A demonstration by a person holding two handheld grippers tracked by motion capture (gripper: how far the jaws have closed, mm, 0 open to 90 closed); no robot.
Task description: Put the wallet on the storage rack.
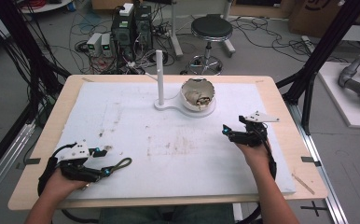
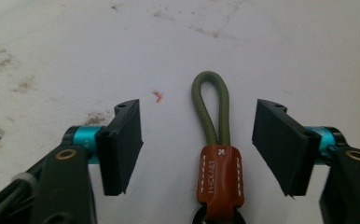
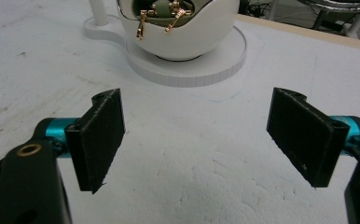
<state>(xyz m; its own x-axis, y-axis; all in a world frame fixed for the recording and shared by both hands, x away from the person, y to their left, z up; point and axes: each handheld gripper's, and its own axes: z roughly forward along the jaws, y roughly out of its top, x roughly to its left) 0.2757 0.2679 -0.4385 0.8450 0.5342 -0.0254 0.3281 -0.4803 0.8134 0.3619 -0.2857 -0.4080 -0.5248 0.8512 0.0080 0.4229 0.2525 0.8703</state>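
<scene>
A person sits at the wooden table with the white foam mat [image 1: 122, 116] on it and holds a black gripper in each hand. The left gripper [image 2: 199, 147] has its jaws spread wide, and between them, touching neither, lies a small keyring strap with an olive green cord loop and a brown leather tab [image 2: 218, 158]. It lies flat on the mat at the near left. Its long side runs straight away from the gripper, loop end far, leather end near. The right gripper [image 3: 194, 140] is spread wide too and holds nothing. It points at the white egg-shaped bowl on a round white base with a tall post [image 3: 180, 32] at the far middle. Some gold and green bits sit inside the bowl. I think nothing has been picked up yet, so most of the job is left.
</scene>
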